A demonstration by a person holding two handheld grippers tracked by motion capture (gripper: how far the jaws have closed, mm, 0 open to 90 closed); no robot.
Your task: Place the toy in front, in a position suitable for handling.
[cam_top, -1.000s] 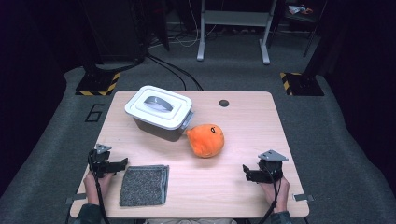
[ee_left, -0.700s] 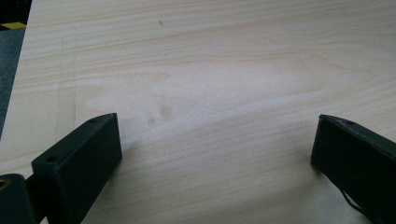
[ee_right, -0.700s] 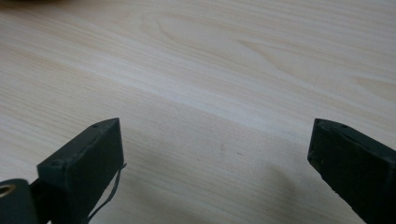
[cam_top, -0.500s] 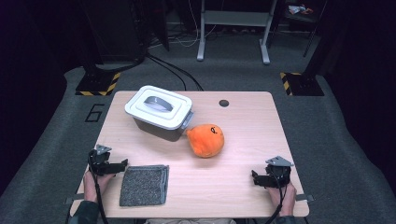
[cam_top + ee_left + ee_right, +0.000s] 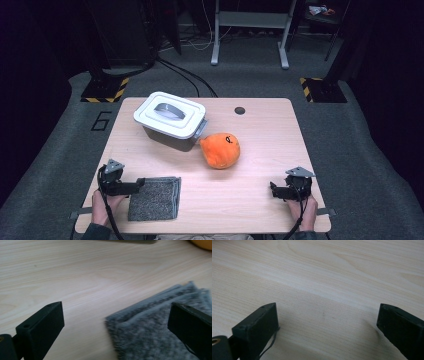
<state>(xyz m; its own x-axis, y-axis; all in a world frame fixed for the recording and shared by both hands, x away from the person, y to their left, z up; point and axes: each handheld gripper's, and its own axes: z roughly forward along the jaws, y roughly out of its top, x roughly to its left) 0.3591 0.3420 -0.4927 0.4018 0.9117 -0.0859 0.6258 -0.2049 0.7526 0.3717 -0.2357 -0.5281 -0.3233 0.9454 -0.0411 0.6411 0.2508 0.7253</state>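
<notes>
A folded grey cloth (image 5: pixel 155 198) lies at the table's near left. My left gripper (image 5: pixel 140 185) rests on the table at the cloth's left edge, pointing right. In the left gripper view its jaws stand open and wide apart, with the corner of the grey cloth (image 5: pixel 160 327) between them, nothing gripped. My right gripper (image 5: pixel 274 190) sits low at the near right, pointing left. Its jaws are open over bare wood (image 5: pixel 324 290). A white lidded container (image 5: pixel 170 120) and an orange soft toy (image 5: pixel 220 150) stand mid-table, apart from both grippers.
The wooden table (image 5: pixel 260 145) has a small dark round hole (image 5: pixel 240 110) near its far edge. Around it lie grey carpet, black stands with yellow-striped bases (image 5: pixel 105 90) and a metal frame (image 5: pixel 250 30) at the back.
My right gripper has drifted slightly right and toward the near edge, then stayed put. The left gripper, cloth, container and toy have not moved.
</notes>
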